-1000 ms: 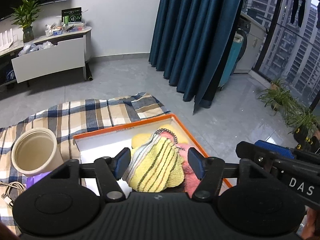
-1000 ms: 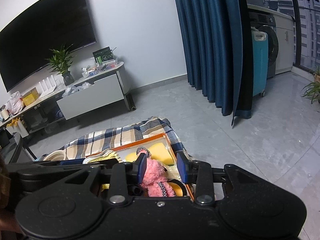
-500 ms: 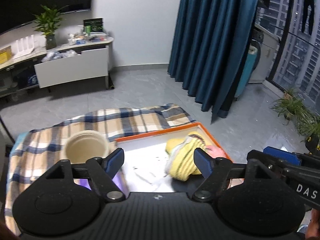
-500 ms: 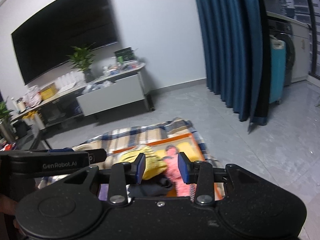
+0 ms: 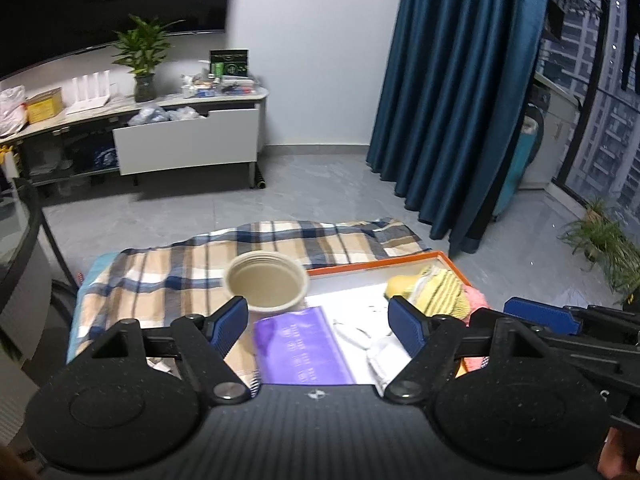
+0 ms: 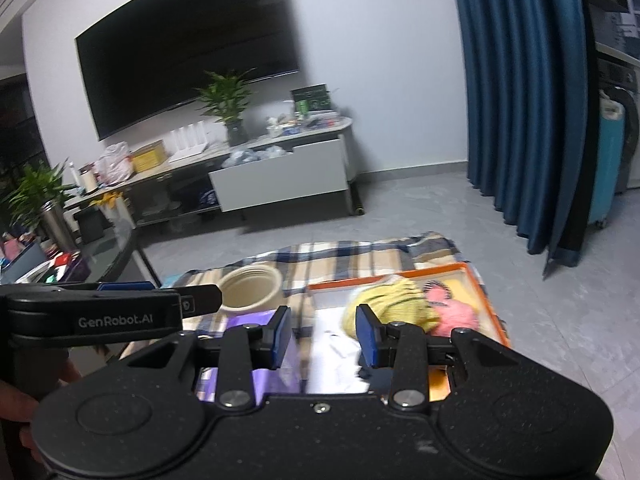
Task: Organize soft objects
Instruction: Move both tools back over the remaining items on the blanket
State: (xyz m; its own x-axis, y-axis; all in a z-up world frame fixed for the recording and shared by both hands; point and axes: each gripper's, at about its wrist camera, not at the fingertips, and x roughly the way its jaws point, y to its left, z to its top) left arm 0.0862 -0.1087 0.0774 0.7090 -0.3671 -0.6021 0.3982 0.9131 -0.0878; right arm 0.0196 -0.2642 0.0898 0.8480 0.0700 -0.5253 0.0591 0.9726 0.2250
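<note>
Both grippers have pulled back from the soft things since the earlier frame: the yellow-and-green striped knitted cloth (image 5: 434,290), then between the left gripper's (image 5: 318,320) blue pads, now lies free in the orange-rimmed shallow box with white floor (image 5: 372,266), at its far right corner, touching the pink plush toy (image 6: 456,314) on the right-edge side. Left jaws have been opening over the last second and are released, nothing between them. Right gripper (image 6: 323,336) also spread, empty, jaws narrower than the left's. Beige round open-topped container (image 5: 266,282) stands upright just beside the box's left edge; a purple flat packet (image 5: 300,350) lies in front of it. All sit on a blue-and-tan plaid cloth (image 5: 168,272) covering a low table. Both views are motion-blurred.
</note>
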